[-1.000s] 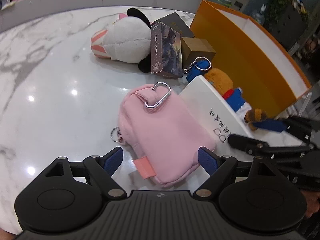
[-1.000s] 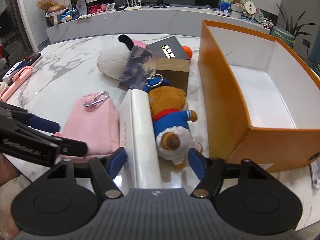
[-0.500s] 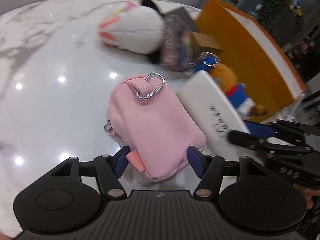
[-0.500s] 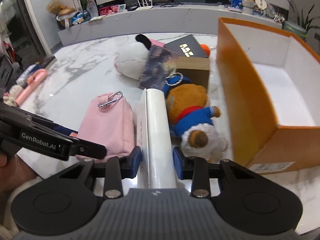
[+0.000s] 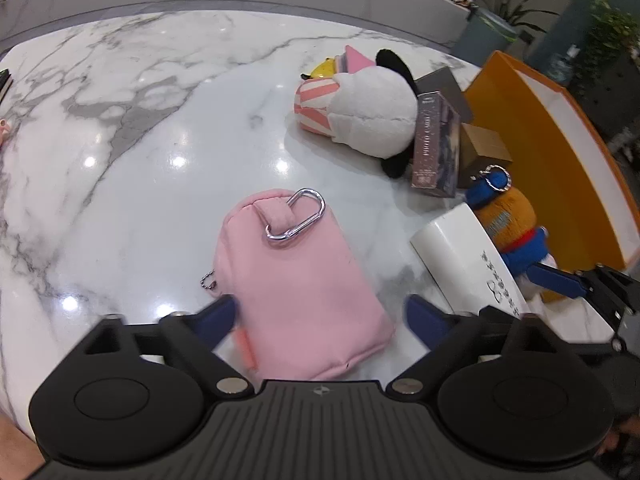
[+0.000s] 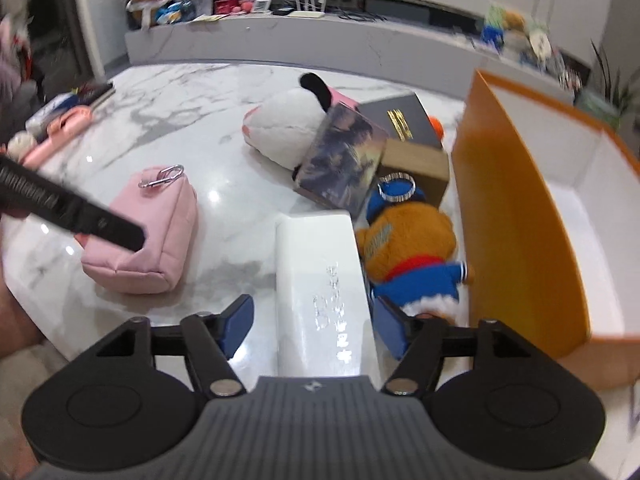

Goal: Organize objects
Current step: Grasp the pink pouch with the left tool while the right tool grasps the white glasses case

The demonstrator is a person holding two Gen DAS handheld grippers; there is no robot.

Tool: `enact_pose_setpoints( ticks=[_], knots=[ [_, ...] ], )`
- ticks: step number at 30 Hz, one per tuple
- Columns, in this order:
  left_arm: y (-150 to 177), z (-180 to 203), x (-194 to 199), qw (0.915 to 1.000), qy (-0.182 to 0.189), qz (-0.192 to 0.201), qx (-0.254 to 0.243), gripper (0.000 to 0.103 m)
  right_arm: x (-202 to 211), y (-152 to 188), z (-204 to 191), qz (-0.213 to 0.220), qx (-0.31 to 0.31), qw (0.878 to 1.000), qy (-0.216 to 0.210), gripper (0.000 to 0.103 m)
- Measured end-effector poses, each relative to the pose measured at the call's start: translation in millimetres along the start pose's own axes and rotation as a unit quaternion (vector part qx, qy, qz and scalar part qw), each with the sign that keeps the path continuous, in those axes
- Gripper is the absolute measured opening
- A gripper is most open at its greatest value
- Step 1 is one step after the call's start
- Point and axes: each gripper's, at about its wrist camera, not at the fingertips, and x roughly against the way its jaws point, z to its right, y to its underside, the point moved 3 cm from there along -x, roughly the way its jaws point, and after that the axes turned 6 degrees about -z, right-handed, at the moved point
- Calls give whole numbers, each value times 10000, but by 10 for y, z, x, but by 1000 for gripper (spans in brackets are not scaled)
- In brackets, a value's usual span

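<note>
**Both grippers let go and spread**

Half a second earlier the left gripper [image 5: 320, 320] had pinched the pouch [image 5: 296, 280] and the right gripper [image 6: 314, 322] had clamped the white box [image 6: 324, 280]. Now both sets of jaws were opening. The left stood at its widest, the pouch's near end between its fingers, the left one blurred against the cloth. The right's jaws straddled the box; the right finger sat close to its edge, the left one clear. Pouch and box lay at lower centre of their views, now apart on the table [image 5: 160, 120]. Right of the box lay the bear [image 6: 408, 240], then the orange box [image 6: 512, 200]. Farther up lay the card box [image 6: 344, 160] and white plush [image 6: 288, 128].
</note>
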Motion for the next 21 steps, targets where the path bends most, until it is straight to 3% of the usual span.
enact_pose_setpoints(
  ticks=[3, 7, 21],
  knots=[
    [-11, 35, -85, 9995, -325, 40, -20, 103, -61, -48, -76, 2, 338, 9992, 211, 70],
    [-27, 25, -211, 9989, -468, 77, -27, 103, -227, -76, -140, -158, 601, 9974, 371, 69],
    [-50, 57, -315, 9993, -251, 192, -200, 96, -469, -28, -110, -256, 519, 9974, 423, 68]
  ],
)
